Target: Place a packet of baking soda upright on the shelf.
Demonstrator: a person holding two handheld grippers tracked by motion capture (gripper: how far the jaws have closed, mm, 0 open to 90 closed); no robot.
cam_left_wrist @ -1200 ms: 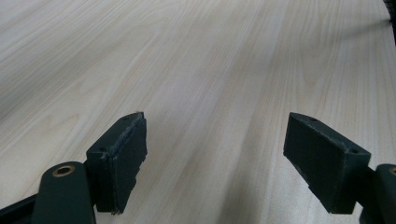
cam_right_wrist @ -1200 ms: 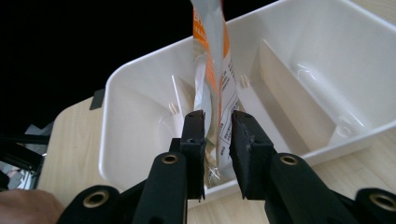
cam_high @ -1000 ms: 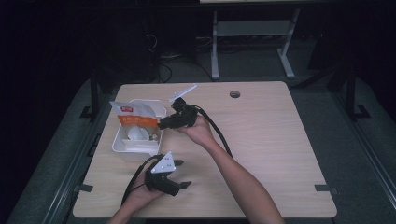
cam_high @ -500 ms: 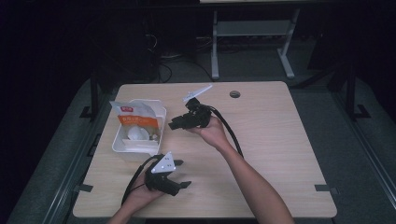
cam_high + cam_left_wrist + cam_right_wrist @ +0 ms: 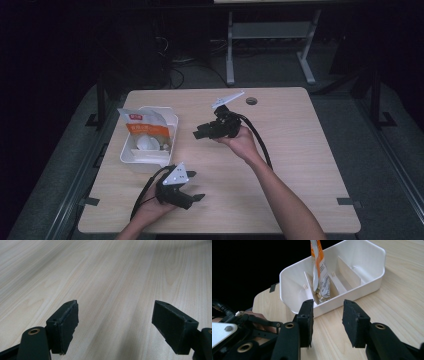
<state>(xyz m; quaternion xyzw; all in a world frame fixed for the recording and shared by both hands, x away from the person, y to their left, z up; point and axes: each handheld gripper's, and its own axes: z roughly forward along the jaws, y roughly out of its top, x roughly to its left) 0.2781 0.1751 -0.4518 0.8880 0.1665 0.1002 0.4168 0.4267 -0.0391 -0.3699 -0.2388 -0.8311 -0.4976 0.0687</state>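
Main risk, as I judge it: the right gripper [image 5: 200,134] hangs beside the white bin [image 5: 172,131] with jaws spread and nothing between them, and if it goes back in for the orange-and-white pouch [image 5: 145,129] on a slanted approach, a jaw can catch the bin wall and shove or tip the light bin across the table [image 5: 300,150]. The pouch stands on edge and leans on a divider, so a nudge can flop it over; a pinch low on its body can crush whatever is inside. Cables trail near both hands and can snag. The left gripper [image 5: 196,187] rests near the table's front edge, jaws wide apart, holding nothing, pointed at bare wood in the left gripper view. Pouch look: flat glossy foil-type sachet, orange top band, white lower part with small print, slightly crumpled, upright in a middle compartment [image 5: 320,275] of the bin at the table's left side. Some small white round items sit in the bin too; can't tell what.
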